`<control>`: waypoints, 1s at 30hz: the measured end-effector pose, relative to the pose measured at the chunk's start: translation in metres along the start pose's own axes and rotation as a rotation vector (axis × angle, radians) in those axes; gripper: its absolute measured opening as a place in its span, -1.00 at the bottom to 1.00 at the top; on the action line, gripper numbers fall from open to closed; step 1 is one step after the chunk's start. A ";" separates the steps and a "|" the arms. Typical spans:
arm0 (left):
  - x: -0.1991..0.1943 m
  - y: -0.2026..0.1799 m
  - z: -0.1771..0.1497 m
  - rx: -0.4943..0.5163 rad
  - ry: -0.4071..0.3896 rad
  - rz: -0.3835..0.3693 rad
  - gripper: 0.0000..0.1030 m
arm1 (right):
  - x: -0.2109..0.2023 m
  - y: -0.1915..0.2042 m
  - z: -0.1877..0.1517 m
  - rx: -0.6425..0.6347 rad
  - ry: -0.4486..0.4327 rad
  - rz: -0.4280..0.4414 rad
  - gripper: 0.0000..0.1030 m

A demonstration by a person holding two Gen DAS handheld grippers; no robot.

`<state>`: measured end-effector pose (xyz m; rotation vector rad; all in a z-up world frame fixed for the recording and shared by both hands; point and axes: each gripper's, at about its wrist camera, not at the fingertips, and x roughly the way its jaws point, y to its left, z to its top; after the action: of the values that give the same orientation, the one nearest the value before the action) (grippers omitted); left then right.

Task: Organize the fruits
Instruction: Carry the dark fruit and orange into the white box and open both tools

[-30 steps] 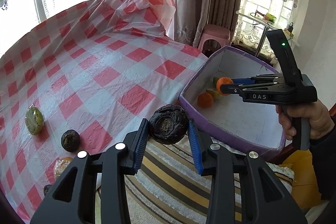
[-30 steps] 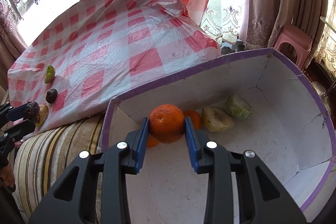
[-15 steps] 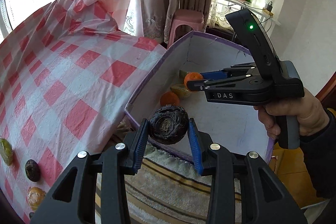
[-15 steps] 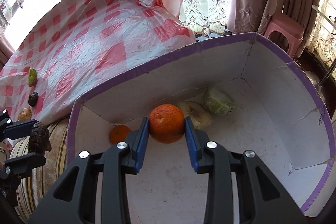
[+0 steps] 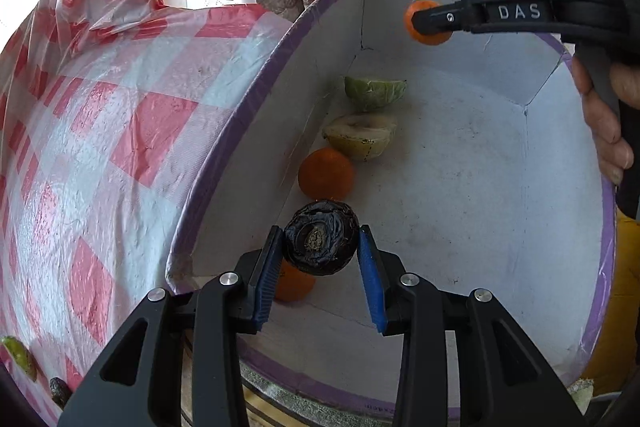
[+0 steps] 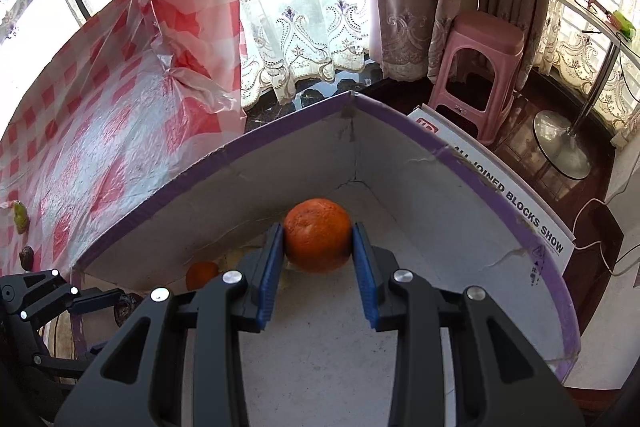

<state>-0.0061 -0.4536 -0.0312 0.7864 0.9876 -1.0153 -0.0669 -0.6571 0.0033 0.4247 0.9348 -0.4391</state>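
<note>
Clamped between the blue pads of the left gripper (image 5: 320, 247), a dark, wrinkled, shrivelled round fruit (image 5: 321, 242) is held above the floor of the white cardboard box with a purple rim (image 5: 248, 91), close to the box's near corner. A bright orange round fruit (image 6: 317, 235) is gripped in the same way by the right gripper (image 6: 318, 247), whose pads are closed against both its sides; it is held above the floor of the box, towards the far corner. In the left wrist view this right gripper (image 5: 430, 21) is seen side-on, marked "DAS", with part of the orange showing past its tip.

Inside the box, along the wall beside the table, four fruits are laid in a row: a small orange fruit (image 5: 294, 283) partly hidden behind the left gripper's pad, a second orange fruit (image 5: 326, 174) just beyond it, a pale yellowish fruit (image 5: 360, 141) and a pale green fruit (image 5: 375, 91) further on.

Just beside the box, a red-and-white checked plastic tablecloth (image 5: 100, 115) is spread over the table. On it, well apart from the box, a green fruit (image 6: 20, 217) and a small dark fruit (image 6: 27, 255) are seen. Beyond the box's far corner, a pink plastic stool (image 6: 478, 67) is placed before lace curtains (image 6: 304, 27).
</note>
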 end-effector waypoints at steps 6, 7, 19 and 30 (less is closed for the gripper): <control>0.022 -0.010 0.009 0.116 0.064 0.139 -0.30 | 0.031 0.000 0.015 -0.022 0.046 -0.030 -0.33; 0.024 -0.014 0.010 0.140 0.069 0.159 -0.30 | 0.037 -0.001 0.016 -0.016 0.052 -0.038 -0.33; 0.061 -0.032 0.009 0.301 0.161 0.319 -0.26 | 0.083 -0.001 0.012 -0.003 0.076 -0.102 -0.30; 0.058 -0.038 0.007 0.300 0.122 0.355 -0.09 | 0.069 0.002 0.012 -0.020 0.021 -0.121 -0.01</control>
<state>-0.0286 -0.4909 -0.0855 1.2364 0.7693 -0.8205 -0.0216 -0.6740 -0.0477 0.3560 0.9880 -0.5359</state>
